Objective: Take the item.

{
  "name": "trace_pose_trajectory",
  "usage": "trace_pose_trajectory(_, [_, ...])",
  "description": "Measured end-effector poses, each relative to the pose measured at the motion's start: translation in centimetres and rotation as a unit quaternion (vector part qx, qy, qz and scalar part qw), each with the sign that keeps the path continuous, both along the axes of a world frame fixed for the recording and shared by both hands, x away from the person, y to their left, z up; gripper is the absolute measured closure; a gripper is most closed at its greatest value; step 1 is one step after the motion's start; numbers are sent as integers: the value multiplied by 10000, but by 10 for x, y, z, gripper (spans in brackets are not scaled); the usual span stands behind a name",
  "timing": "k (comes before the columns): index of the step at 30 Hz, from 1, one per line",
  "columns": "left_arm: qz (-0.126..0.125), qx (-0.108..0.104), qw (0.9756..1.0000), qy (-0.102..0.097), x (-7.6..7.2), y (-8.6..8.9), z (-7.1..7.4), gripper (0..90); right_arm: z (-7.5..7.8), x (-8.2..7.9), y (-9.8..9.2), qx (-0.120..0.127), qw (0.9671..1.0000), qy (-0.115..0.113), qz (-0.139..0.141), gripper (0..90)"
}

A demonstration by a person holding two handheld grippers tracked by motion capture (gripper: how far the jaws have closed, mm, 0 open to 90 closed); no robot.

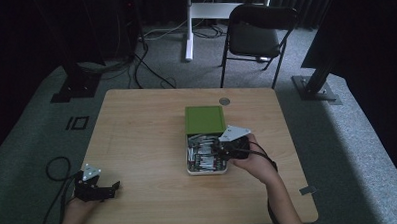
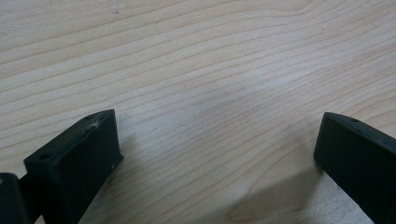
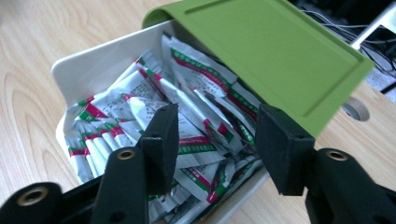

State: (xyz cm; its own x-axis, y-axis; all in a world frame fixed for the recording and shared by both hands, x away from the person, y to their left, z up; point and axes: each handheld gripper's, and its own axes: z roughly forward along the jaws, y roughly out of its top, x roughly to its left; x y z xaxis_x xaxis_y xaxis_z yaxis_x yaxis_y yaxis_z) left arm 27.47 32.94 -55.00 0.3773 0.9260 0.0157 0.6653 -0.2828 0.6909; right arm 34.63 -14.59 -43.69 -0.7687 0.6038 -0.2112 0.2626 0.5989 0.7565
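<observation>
Resting at the near left corner of the wooden table [image 1: 137, 129], the left gripper [image 1: 100, 189] sits with its jaws wide apart and nothing between them; the left gripper view confirms bare wood grain under the spread jaws, well apart from everything else. Item, centre of table: one white rectangular box [image 1: 206, 170] with a green lid [image 1: 205, 119], the lid slid or tipped back toward the far edge so that the near part of the box stands open. Contents: many small white sachets [image 3: 140, 107] printed with green and red bands, loosely heaped and overlapping, filling the box close to its rim; the print is too small to read. Item, right of box: the right gripper [image 1: 227, 150], held in the person's right hand [image 1: 256, 162], hovers over the open part of the box, jaws parted and empty, one jaw over the sachets and the other near the lid's edge in the right gripper view. Risks, as judged: closing here may catch several sachets at once, since they lie layered; a slippery packet may slide out of the jaws; the far jaw may knock the green lid and shift or close it; pressing down may push the light box along the table, as the left gripper is not steadying it.
</observation>
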Motion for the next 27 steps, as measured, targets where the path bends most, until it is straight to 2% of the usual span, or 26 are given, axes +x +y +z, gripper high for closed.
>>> trace_pose_trajectory(3, [2,-6,10000,3,0,0,0,13,0,1,3,-102,9999,43,74,556])
trace_pose_trajectory(10, [2,-5,10000,2,0,0,0,13,-3,6,14,-177,9993,120,294,681])
trace_pose_trajectory(12, [2,-5,10000,4,0,0,0,13,-5,6,18,-268,9989,132,367,721])
trace_pose_trajectory(19, [4,-7,10000,3,0,0,0,13,-7,4,22,-303,9982,189,487,727])
trace_pose_trajectory(27, [1,-5,10000,4,0,0,0,13,-12,9,30,-496,9969,303,522,727])
